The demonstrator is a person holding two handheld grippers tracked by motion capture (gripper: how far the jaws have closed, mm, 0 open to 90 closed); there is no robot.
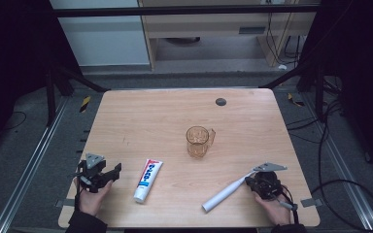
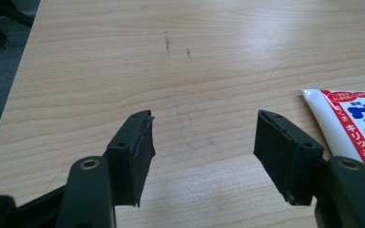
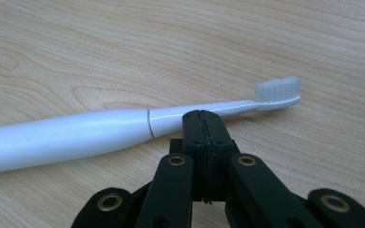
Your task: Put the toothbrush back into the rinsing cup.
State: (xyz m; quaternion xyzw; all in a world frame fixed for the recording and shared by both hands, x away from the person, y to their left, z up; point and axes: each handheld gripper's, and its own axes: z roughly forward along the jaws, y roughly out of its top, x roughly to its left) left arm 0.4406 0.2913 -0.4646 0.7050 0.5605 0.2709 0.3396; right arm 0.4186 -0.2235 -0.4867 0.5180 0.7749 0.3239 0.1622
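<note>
Light wooden table [image 1: 165, 111] stands on a grey floor, and on it are an amber glass mug [image 1: 197, 141] near the middle, a white toothpaste tube [image 1: 148, 180] toward the front left and a white electric toothbrush [image 1: 228, 191] at the front right. At the front left corner the left gripper [image 1: 114, 171] rests with its jaws wide apart and nothing between them, and the toothpaste tube lies just beside it on its right, not touched. At the front right the right gripper [image 3: 203, 118] has its jaws pressed fully together with nothing between them, and their tips are just in front of the thin neck of the toothbrush, which lies flat with the bristles up.
</note>
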